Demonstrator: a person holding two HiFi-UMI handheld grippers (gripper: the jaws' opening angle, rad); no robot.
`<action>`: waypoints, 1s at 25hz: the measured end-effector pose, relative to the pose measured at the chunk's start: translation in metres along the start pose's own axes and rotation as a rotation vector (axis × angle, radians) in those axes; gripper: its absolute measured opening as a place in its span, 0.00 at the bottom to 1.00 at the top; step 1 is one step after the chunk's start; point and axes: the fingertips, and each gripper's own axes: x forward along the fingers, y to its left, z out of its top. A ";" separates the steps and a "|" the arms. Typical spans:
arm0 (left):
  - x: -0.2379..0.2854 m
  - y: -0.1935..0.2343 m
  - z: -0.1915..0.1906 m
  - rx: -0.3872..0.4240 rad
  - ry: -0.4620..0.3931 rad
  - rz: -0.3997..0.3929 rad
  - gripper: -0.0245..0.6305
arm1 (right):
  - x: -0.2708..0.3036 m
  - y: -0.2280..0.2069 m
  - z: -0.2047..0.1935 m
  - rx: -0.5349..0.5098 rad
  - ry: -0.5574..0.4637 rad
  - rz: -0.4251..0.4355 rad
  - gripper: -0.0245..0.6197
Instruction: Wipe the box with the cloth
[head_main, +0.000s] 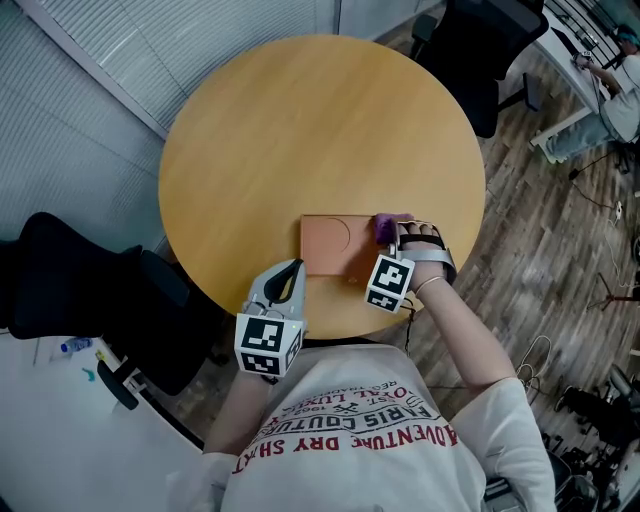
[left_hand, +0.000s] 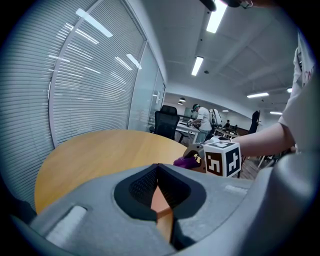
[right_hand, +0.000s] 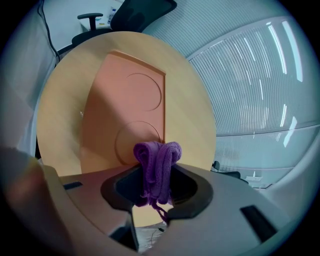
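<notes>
A flat orange box (head_main: 330, 245) with round recesses in its top lies at the near edge of the round wooden table (head_main: 300, 130). My left gripper (head_main: 292, 276) is shut on the box's near left corner; a sliver of the orange box (left_hand: 161, 202) shows between its jaws. My right gripper (head_main: 393, 236) is shut on a bunched purple cloth (head_main: 385, 226) at the box's far right corner. In the right gripper view the cloth (right_hand: 156, 167) sticks up from the jaws, just above the box (right_hand: 125, 105). The left gripper view shows the cloth (left_hand: 186, 161) beside the right gripper's marker cube (left_hand: 222, 157).
A black office chair (head_main: 480, 50) stands past the table's far right, another black chair (head_main: 90, 290) at its near left. A white desk (head_main: 60, 420) is at the lower left. A person (head_main: 615, 90) sits at a desk far right. Blinds line the wall on the left.
</notes>
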 end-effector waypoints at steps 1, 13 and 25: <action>0.000 -0.001 -0.002 -0.001 0.003 -0.001 0.05 | 0.000 0.001 0.000 -0.001 0.000 0.001 0.25; -0.006 -0.003 -0.008 -0.009 0.010 0.003 0.05 | -0.011 0.018 0.004 0.021 -0.037 0.050 0.25; -0.025 -0.026 -0.023 -0.019 0.007 0.017 0.05 | -0.039 0.048 0.006 0.051 -0.083 0.101 0.25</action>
